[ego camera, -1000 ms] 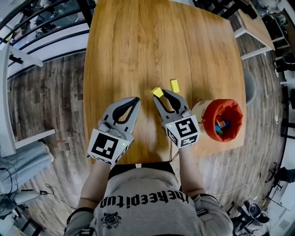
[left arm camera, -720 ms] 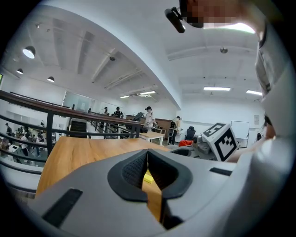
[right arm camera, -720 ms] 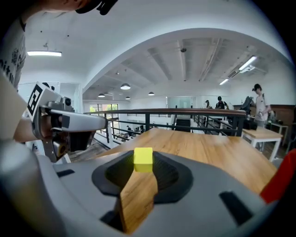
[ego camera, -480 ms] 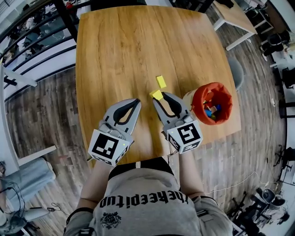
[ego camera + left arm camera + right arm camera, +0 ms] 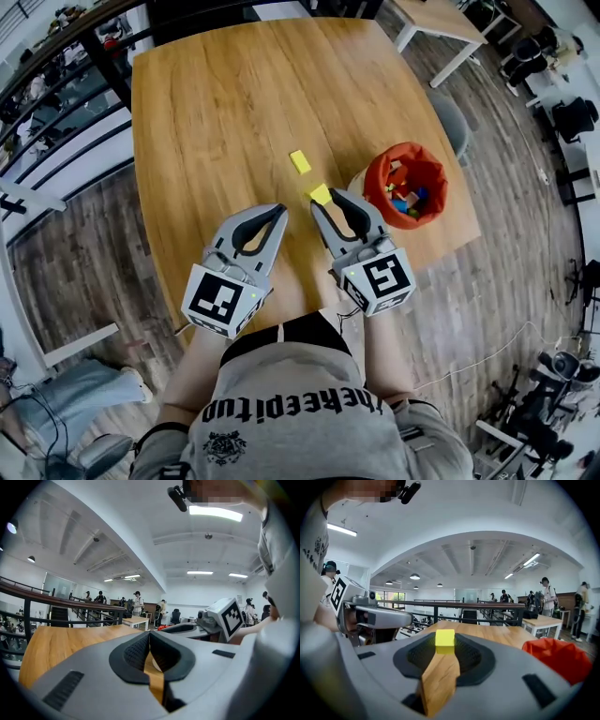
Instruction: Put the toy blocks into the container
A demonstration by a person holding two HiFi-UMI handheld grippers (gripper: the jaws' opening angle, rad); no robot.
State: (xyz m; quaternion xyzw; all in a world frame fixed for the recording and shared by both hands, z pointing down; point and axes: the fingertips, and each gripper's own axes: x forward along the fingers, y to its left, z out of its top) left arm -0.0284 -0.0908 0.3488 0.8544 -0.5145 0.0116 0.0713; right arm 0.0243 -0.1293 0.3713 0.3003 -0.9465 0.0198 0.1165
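Your right hand-held gripper (image 5: 325, 199) is clamped on a yellow block (image 5: 320, 193), which sits pinched at the very tips of its jaws, above the bench (image 5: 225, 112). Your left hand-held gripper (image 5: 278, 210) is just beside it on the left, its jaws pressed together with nothing between them. The orange container (image 5: 373, 183) stands near the right hand-held gripper, off to its right by the bench edge, with several coloured blocks (image 5: 405, 199) already inside. A second yellow block (image 5: 300, 161) lies flat on the bench a little beyond the right hand-held gripper's tips, apart from the one you hold.
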